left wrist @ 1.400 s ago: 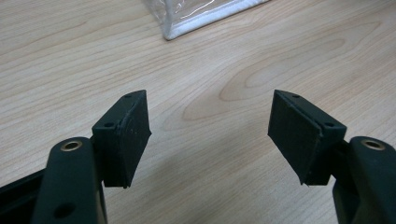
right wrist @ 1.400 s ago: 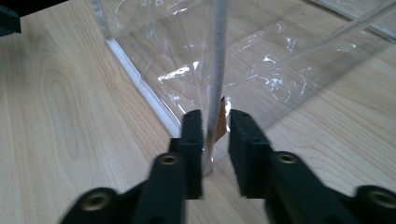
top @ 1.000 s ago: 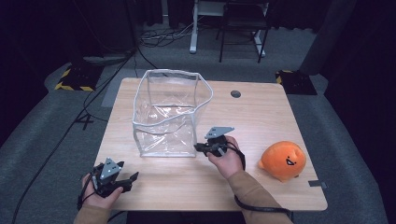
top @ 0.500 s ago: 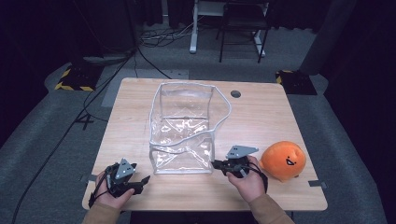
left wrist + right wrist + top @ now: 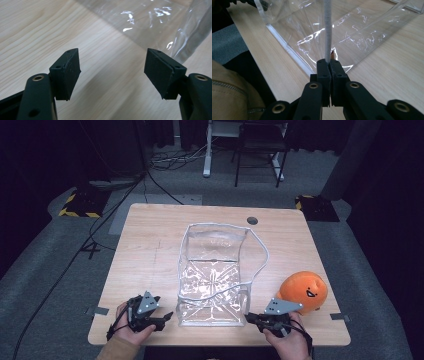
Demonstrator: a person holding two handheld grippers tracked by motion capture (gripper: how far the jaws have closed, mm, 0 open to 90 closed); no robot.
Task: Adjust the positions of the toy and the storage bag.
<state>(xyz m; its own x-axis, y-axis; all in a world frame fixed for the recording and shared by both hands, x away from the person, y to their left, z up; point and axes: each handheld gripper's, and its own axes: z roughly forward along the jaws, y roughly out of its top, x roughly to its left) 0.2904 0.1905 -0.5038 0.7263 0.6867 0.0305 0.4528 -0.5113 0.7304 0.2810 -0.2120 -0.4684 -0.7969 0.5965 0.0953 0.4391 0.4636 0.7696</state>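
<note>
One clear bag (image 5: 214,275) is seen on the table (image 5: 150,245), set toward its near edge between the two grippers, with its open mouth turned to the far side. Nothing can be made out inside the bag; the wood grain is seen through its walls. The right gripper (image 5: 251,318) is closed on the bag's white edge (image 5: 327,30) at the near right corner, the strip being pinched between the jaws. The left gripper (image 5: 167,316) is held just beside the near left corner, its jaws spread wide with nothing between them. An orange plush (image 5: 303,291) is set just right of the bag, outside it.
</note>
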